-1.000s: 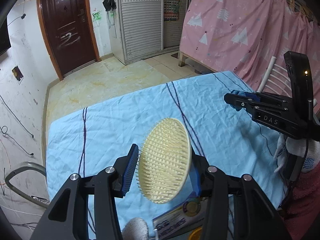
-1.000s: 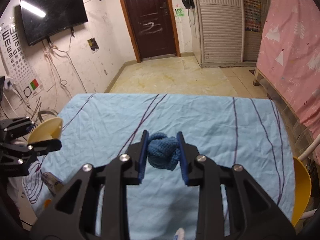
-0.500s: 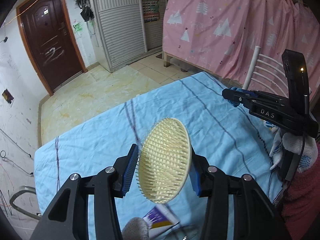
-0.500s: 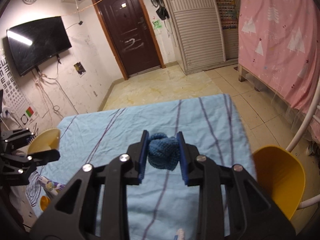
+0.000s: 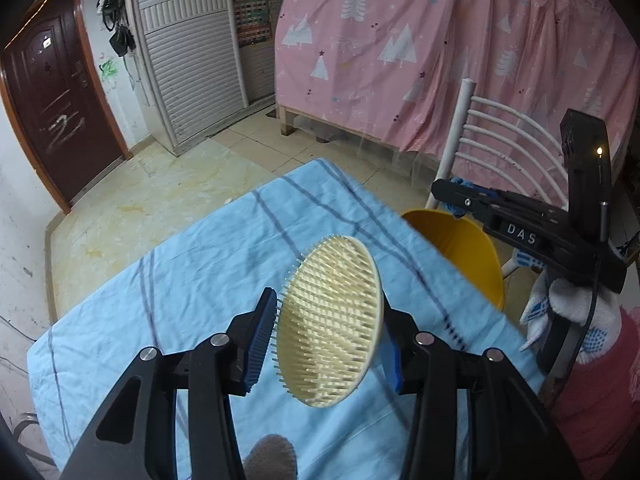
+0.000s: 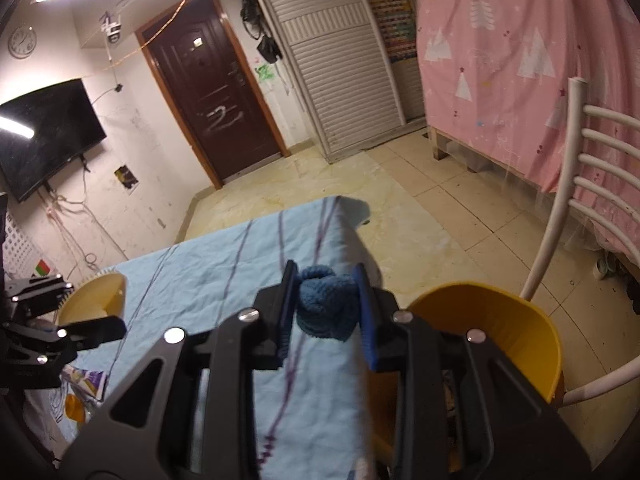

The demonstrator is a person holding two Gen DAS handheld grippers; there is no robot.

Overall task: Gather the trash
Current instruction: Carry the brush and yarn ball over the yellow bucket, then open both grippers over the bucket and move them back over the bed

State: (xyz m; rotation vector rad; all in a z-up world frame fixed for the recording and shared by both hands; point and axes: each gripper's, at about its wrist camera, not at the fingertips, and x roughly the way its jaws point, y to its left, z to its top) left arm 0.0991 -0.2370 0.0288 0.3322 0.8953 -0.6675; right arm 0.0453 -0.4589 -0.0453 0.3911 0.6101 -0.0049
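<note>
Left gripper clamped on a brush, a cream oval pad held on edge with bristles facing the left jaw, over the table. Right gripper clamped on a blue knit wad, right at the table's edge. Bin, yellow, sits just right of and below the right gripper, on a white chair; in the left view the bin is ahead-right, past the table edge.

Risks, my read:
- Wad isn't over the bin mouth yet. Open the jaws now and it lands on the cloth or drops between table and bin.
- Knit can snag on the ribbed pads and hang on release.
- Brush is pinched across bristles; they flex, so it may twist or slip during the carry.
- Both grippers heading for one bin: collision if they go together.

Surface: table under a wrinkled light-blue cloth with dark stripes; a printed wrapper lies on it below the left gripper. Room: tiled floor, pink curtain right, slatted cupboard and brown door ahead, TV on the left wall.
</note>
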